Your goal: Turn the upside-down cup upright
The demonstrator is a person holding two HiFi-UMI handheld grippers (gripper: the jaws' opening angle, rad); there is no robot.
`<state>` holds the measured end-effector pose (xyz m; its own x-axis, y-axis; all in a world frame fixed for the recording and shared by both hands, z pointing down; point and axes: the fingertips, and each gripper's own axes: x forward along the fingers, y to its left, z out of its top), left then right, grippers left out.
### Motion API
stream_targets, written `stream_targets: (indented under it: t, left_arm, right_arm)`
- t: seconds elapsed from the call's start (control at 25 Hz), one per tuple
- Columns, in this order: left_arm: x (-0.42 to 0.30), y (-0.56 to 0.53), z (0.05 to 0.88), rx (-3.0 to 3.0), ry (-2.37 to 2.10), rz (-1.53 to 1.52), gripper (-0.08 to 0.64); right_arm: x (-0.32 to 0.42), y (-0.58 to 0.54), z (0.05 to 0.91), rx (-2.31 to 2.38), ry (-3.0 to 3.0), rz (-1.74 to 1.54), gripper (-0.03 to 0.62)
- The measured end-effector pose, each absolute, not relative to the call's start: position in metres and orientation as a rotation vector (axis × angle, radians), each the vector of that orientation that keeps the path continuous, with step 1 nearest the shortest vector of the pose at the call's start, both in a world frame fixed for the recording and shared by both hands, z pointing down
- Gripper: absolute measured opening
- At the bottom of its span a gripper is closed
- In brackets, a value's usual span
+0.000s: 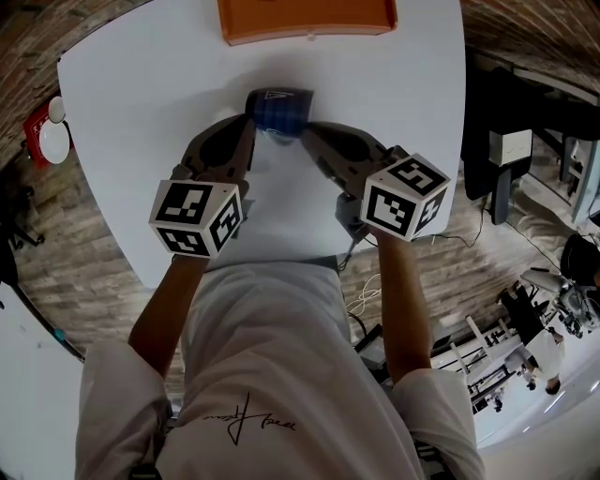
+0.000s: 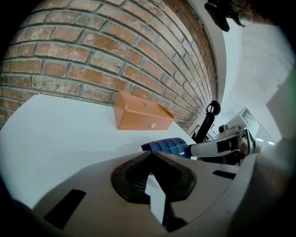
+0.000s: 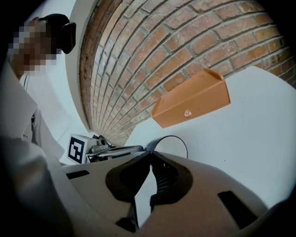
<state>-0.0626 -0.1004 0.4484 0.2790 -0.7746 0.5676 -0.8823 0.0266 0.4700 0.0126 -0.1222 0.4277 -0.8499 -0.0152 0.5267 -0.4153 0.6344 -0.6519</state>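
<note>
Fingers of your right gripper are pressed together on the near edge of the cup. The thin dark rim loops out from between the tips, so I judge you have the wall pinched at the mouth. Your left gripper has its fingers closed tip to tip with nothing between them, and the point sits at the cup's side. Whether it touches, I cannot tell.

The cup sits between the two tips, at 12 o'clock from you, over the white table. From the right fingers it lies at about 11 o'clock, from the left at about 1 o'clock. It is tipped onto its side, with its long axis running 12 to 6. The pale base with a triangle mark points toward 12, and the open mouth points toward 5, facing your right gripper. That hand has the hold, so the likely move is to roll the mouth up and let the base swing down, with the left tip as a stop. Whether the cup rests on the table or hangs just above it is unclear.

The cup is dark blue, tapered, thin-walled and ringed with shallow ribs. Your fingers are grey shells with dark ribbed hollows. The table is smooth and matt. Past the cup at 12 o'clock, well apart, lies a flat-sided orange box, in front of a brick wall.
</note>
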Motion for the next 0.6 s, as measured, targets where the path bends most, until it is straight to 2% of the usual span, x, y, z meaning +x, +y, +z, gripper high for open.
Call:
stream_targets:
  t: [0.6]
  left_arm:
    - [-0.0605,-0.1012,0.4510,1.764,-1.501,0.169,0.009]
  right_arm:
    - [0.0128,-0.1206,0.4248,0.328,-2.372,1.080,0.023]
